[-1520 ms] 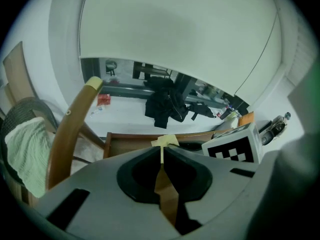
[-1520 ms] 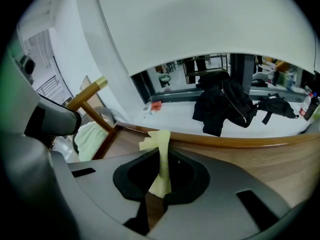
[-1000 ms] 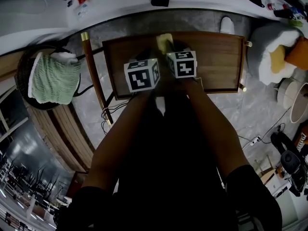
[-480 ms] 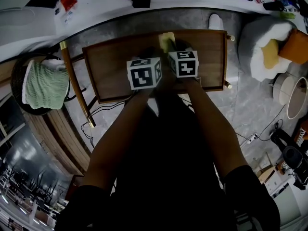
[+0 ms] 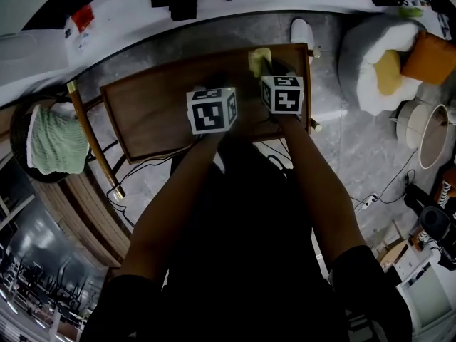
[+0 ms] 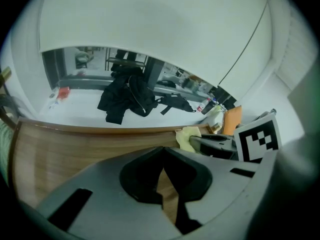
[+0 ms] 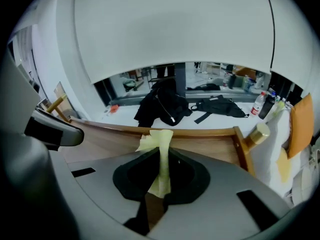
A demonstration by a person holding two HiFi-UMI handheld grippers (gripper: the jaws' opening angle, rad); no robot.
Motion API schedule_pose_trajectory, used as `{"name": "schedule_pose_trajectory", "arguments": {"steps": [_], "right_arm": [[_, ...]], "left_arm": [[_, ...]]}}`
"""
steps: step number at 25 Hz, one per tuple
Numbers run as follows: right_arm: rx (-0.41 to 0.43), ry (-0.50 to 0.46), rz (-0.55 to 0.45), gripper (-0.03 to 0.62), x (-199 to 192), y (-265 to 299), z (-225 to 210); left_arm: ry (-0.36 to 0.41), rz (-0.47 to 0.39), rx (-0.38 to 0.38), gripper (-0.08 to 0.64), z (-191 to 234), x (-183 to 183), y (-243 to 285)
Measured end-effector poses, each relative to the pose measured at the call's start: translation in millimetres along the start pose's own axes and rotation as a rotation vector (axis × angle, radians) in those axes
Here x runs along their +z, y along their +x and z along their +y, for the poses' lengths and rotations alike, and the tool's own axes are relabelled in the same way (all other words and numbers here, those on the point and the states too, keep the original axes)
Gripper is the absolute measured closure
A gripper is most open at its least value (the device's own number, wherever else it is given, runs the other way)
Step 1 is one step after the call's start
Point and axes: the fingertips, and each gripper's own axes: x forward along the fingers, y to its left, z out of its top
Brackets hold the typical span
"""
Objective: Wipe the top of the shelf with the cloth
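Observation:
The brown wooden shelf top (image 5: 157, 109) lies below me, with the same shelf top (image 7: 205, 145) in the right gripper view. A pale yellow cloth (image 5: 258, 60) sits near its far edge, towards the right end. My right gripper (image 7: 160, 170) is shut on the yellow cloth (image 7: 161, 151), which stands up between the jaws and spreads onto the wood. My left gripper (image 6: 162, 170) hovers over the shelf just left of it, shut with nothing in it. From there the cloth (image 6: 189, 137) and the right gripper (image 6: 220, 145) show at the right.
Black clothing (image 7: 162, 104) and bottles (image 7: 264, 104) lie on the white surface beyond the shelf. A brass knob (image 7: 260, 131) marks the shelf's right corner. A green towel (image 5: 50, 140) fills a basket at left. A white cushion (image 5: 374, 66) and cables (image 5: 388, 194) are at right.
Both grippers have slid to the right along the shelf top, the right one dragging the yellow cloth from about the middle of the far edge towards the right end.

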Motion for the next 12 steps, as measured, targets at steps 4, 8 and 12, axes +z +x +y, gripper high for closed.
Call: {"name": "schedule_pose_trajectory", "arguments": {"steps": [4,8,12], "right_arm": [[-0.058,0.021,0.008,0.549,-3,-8,-34],[-0.128,0.062,0.023,0.549,-5,-15,-61],[-0.212,0.105,0.037,0.549,-5,-23,-84]], "left_arm": [[0.015,0.008,-0.017,0.548,-18,-1,9],[0.036,0.011,-0.035,0.548,-34,-2,12],[0.045,0.012,-0.049,0.548,-45,-5,13]]}}
